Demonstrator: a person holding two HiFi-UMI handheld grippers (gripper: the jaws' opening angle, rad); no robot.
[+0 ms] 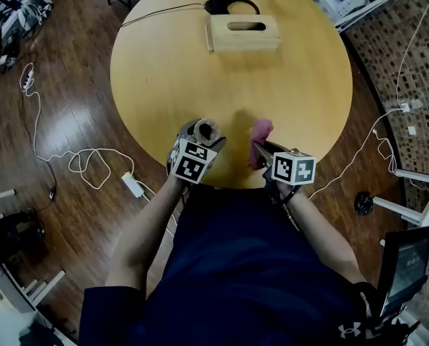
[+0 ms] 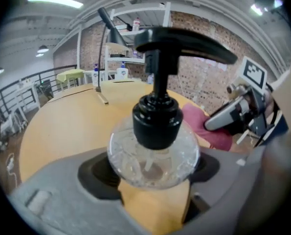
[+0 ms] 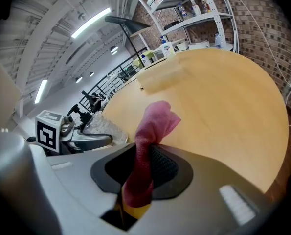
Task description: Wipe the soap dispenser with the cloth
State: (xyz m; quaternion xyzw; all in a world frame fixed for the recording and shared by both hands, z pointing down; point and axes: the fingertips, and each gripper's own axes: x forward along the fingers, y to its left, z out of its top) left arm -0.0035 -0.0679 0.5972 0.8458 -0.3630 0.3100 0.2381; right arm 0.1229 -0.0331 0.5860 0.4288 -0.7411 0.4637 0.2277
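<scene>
The left tongs (image 2: 152, 173) clamp the soap dispenser (image 2: 154, 148) by its clear round body over the near edge of the worktop (image 1: 164, 71), steadying it; close beside, the right tongs (image 3: 141, 173) pinch the pink cloth (image 3: 154, 124), its loose end free for wiping

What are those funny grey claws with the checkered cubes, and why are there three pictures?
They are two grippers, and a person holds one in each hand. The head view comes from a camera on the person's head, looking down at a round wooden table. The other two views come from a camera riding on each gripper. The left gripper is clamped on a clear soap dispenser with a black pump. The right gripper pinches a pink cloth. Cloth and dispenser are apart. Farther off on the table sit a wooden tissue box and a black lamp base.
</scene>
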